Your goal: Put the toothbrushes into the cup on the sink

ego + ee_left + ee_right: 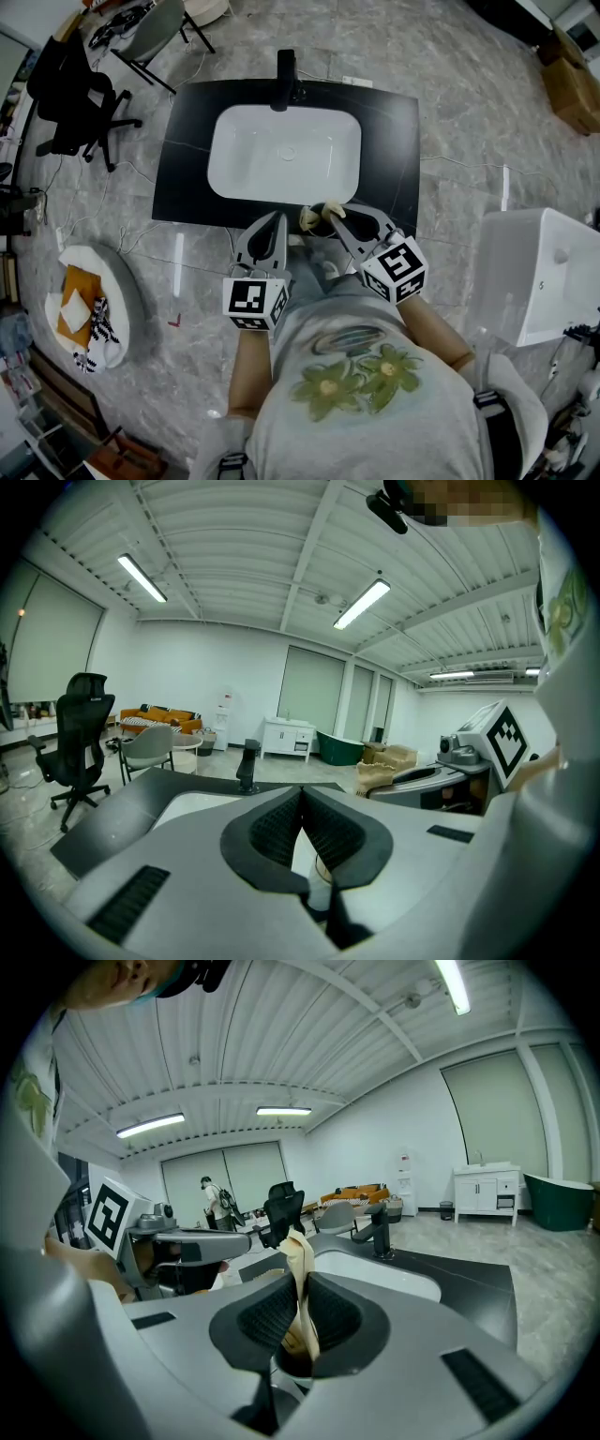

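Cream, flat-handled toothbrush: clamped upright between the ribbed black pads of your right gripper, at the front edge of the glossy white rectangular basin, its lower end at the mouth of the dark round cup. Your left gripper: pads pressed together with nothing between, also at the basin's front edge, just left of the cup. Matte black countertop frames the basin, and the black faucet stands behind it. The marker cube bears only black-and-white squares.
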Demonstrator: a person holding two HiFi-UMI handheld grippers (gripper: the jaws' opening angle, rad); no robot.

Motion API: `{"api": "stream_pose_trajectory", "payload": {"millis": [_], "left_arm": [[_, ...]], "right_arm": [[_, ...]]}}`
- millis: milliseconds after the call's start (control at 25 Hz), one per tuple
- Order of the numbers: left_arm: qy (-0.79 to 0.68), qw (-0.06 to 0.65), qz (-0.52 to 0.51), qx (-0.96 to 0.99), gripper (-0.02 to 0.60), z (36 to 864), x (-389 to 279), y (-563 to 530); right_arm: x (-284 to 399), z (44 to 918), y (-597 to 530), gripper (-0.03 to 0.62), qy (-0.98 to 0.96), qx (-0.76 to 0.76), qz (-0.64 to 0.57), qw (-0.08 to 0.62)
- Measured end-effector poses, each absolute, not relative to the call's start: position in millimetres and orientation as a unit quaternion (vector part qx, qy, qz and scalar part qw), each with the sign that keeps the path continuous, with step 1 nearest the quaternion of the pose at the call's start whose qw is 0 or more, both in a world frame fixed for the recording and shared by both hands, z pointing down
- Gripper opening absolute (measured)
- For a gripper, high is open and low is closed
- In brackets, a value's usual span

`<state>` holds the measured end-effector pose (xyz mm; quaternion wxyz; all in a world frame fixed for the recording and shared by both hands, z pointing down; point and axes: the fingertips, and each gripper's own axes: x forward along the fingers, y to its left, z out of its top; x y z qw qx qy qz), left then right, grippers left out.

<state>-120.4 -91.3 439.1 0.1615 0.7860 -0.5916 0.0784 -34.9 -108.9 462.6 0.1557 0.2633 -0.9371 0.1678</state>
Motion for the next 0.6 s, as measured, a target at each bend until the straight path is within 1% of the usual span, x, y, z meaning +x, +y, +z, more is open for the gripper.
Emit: {"api": "stream_pose_trajectory", "payload": {"millis": [600], "left_arm": [[-0.585,0.169,0.086,0.789,0.018,443.8,-122.4,-91.4]], "right_arm": [[-38.0,484.8,-109.9,0.057,-0.931,0.262,0.178,0.184]]}}
